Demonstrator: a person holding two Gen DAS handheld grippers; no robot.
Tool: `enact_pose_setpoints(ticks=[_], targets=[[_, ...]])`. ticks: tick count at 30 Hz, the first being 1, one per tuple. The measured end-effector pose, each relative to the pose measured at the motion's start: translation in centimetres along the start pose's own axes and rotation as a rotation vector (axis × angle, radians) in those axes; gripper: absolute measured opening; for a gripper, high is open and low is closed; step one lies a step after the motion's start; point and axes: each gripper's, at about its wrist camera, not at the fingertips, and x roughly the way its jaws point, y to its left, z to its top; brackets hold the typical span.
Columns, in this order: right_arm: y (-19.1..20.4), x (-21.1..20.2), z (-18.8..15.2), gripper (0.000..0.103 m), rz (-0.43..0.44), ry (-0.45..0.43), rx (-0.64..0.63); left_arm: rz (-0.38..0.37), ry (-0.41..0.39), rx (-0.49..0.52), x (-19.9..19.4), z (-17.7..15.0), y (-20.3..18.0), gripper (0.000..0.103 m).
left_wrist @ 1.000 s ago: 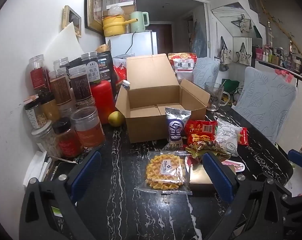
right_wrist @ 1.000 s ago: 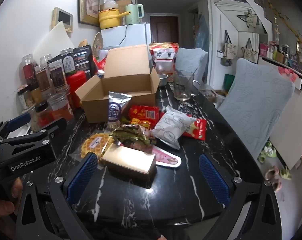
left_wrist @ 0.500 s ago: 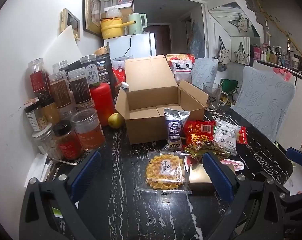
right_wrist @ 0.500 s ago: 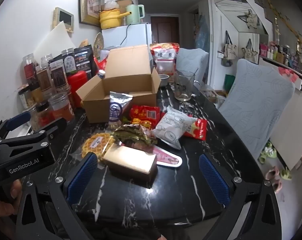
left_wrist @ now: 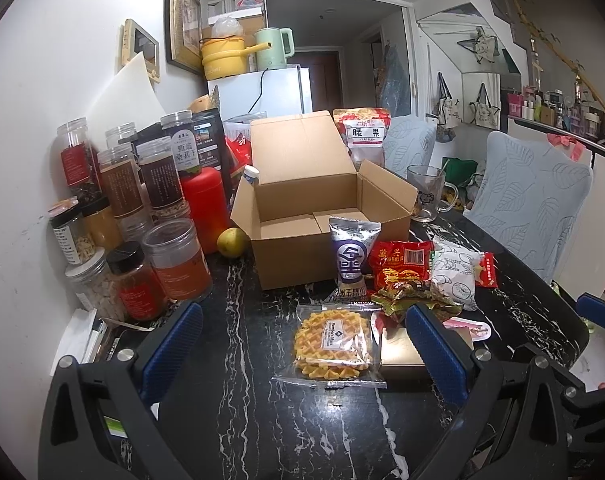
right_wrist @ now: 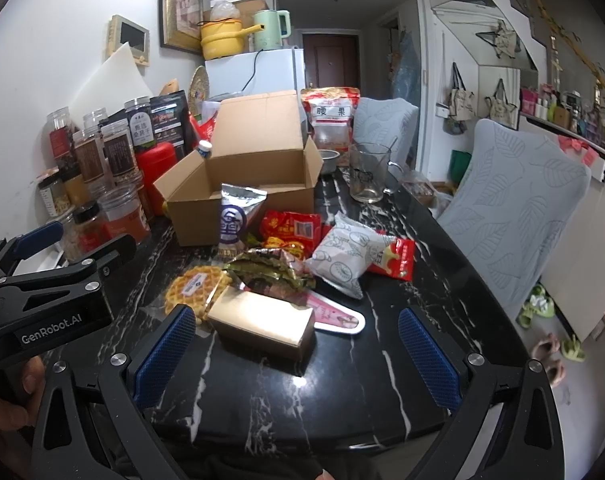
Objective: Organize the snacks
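**Snacks still loose on the table as both grippers hold back, jaws wide**

Left wrist view: the left gripper (left_wrist: 302, 344) is seen with its jaws wide apart and nothing between them, held low over the black marble table (left_wrist: 230, 400). The waffle pack (left_wrist: 333, 342) lies flat just ahead, touching the gold box (left_wrist: 398, 354) to its right. Behind them the silver pouch (left_wrist: 352, 258) is propped upright against the front wall of the open cardboard box (left_wrist: 298, 256), with the red packet (left_wrist: 402, 264) and the white bag (left_wrist: 456, 276) beside it. Almost nothing has changed over the last second: the view has only been raised and drawn in a little, and no snack has been moved. The cardboard box is seen to hold nothing.

Right wrist view: the right gripper (right_wrist: 294, 350) is likewise shown with jaws spread and nothing held, the gold box (right_wrist: 262, 318) lying just ahead and closer to its left finger (right_wrist: 164, 350). The left gripper's body is visible at the left edge. The framing has barely shifted from half a second ago.

The sorting is judged not to have started; a first pick, probably the waffle pack or the gold box, appears to be lined up, with the cardboard box the likely place for it
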Motion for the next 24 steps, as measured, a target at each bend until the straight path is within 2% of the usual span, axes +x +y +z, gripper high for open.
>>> enact_pose_setpoints(ticks=[24], targets=[[0.88,0.22,-0.11,0.103,0.014,-0.004,-0.019,0.028,0.011,-0.009,0.12,-0.13,0.52,0.103]])
